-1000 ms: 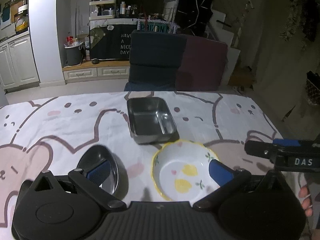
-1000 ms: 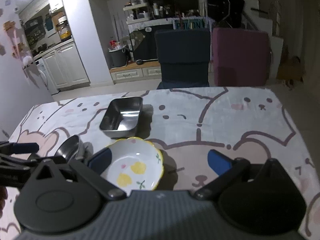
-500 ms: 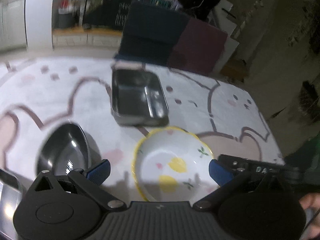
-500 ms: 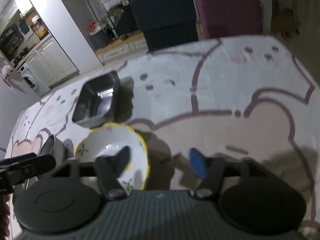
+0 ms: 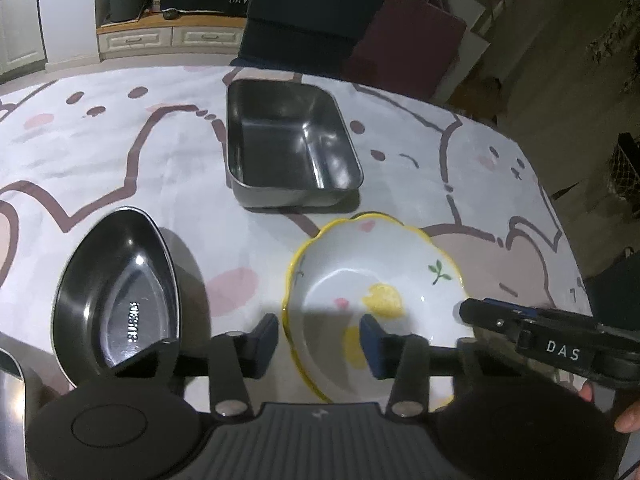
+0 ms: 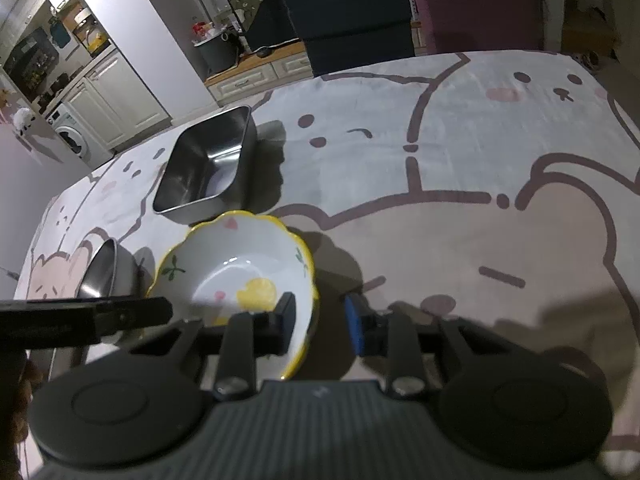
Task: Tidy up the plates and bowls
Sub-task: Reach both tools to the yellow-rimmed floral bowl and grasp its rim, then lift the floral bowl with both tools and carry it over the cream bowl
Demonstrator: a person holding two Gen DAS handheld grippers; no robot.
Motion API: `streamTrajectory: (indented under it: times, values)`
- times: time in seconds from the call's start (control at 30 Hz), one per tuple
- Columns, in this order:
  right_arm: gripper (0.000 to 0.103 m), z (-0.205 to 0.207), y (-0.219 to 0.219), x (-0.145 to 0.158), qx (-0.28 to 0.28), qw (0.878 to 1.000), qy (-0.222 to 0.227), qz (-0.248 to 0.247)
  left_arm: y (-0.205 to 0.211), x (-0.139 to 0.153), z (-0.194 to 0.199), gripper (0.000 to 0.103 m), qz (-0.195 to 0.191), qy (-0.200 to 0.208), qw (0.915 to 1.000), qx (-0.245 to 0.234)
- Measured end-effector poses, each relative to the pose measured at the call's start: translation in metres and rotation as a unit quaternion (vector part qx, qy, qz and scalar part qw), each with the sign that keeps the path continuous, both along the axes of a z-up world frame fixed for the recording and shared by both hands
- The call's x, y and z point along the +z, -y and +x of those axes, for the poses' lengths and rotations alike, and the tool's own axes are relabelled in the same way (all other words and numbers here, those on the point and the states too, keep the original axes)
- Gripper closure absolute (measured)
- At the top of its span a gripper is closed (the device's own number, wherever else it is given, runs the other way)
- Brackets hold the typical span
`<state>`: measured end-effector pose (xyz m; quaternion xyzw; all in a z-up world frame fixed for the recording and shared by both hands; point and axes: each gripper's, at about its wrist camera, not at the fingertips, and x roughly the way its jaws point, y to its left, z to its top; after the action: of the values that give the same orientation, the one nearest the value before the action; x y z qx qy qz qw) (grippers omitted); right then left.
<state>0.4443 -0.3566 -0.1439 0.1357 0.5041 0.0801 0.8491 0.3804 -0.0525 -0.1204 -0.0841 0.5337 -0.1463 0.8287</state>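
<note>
the white ceramic bowl with a wavy yellow rim (image 5: 376,280) sits upright, mouth up, on the bear-print tablecloth (image 5: 120,152) — round, so no long axis. the left gripper (image 5: 318,338) is closing astride its near-left rim, pads not yet pressing; the right gripper (image 6: 320,322) is closing astride its right rim likewise. beyond it stands a rectangular steel tray (image 5: 288,140), long axis running away from the camera; left lies an oval steel dish (image 5: 116,296).
</note>
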Motion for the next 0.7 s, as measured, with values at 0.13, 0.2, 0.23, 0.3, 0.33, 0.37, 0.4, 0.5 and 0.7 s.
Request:
streamTrajectory:
  times: [0.13, 0.2, 0.23, 0.3, 0.33, 0.37, 0.4, 0.5, 0.7]
  values:
    - [0.072, 0.001, -0.002, -0.003, 0.005, 1.0, -0.004, -0.004, 0.0, -0.007, 0.002, 0.071, 0.01, -0.003, 0.9999, -0.009]
    - [0.082, 0.002, -0.002, -0.002, 0.007, 1.0, -0.005, -0.004, 0.0, -0.009, 0.004, 0.08, 0.017, -0.004, 0.9998, -0.011]
    - [0.083, 0.002, -0.003, -0.001, 0.008, 1.0, -0.007, -0.007, 0.0, -0.01, 0.005, 0.082, 0.02, -0.004, 0.9997, -0.012]
    - [0.085, 0.002, -0.005, 0.0, 0.011, 1.0, -0.009, -0.013, -0.001, -0.014, 0.006, 0.09, 0.025, -0.006, 0.9996, -0.013]
    - [0.087, 0.002, -0.007, -0.001, 0.014, 1.0, -0.011, -0.016, -0.002, -0.017, 0.007, 0.092, 0.027, -0.009, 0.9995, -0.014]
    - [0.088, 0.003, -0.009, -0.001, 0.016, 1.0, -0.013, -0.018, -0.002, -0.018, 0.008, 0.092, 0.024, -0.011, 0.9995, -0.015]
    - [0.09, 0.003, -0.011, -0.003, 0.018, 1.0, -0.016, -0.019, -0.003, -0.02, 0.008, 0.091, 0.021, -0.011, 0.9996, -0.015]
    - [0.091, 0.004, -0.018, -0.007, 0.025, 0.999, -0.024, -0.03, -0.003, -0.02, 0.008, 0.091, 0.024, -0.009, 0.9995, -0.02]
    - [0.091, 0.005, -0.023, -0.014, 0.018, 0.999, -0.031, -0.037, 0.002, -0.026, 0.009, 0.089, 0.029, -0.005, 0.9992, -0.028]
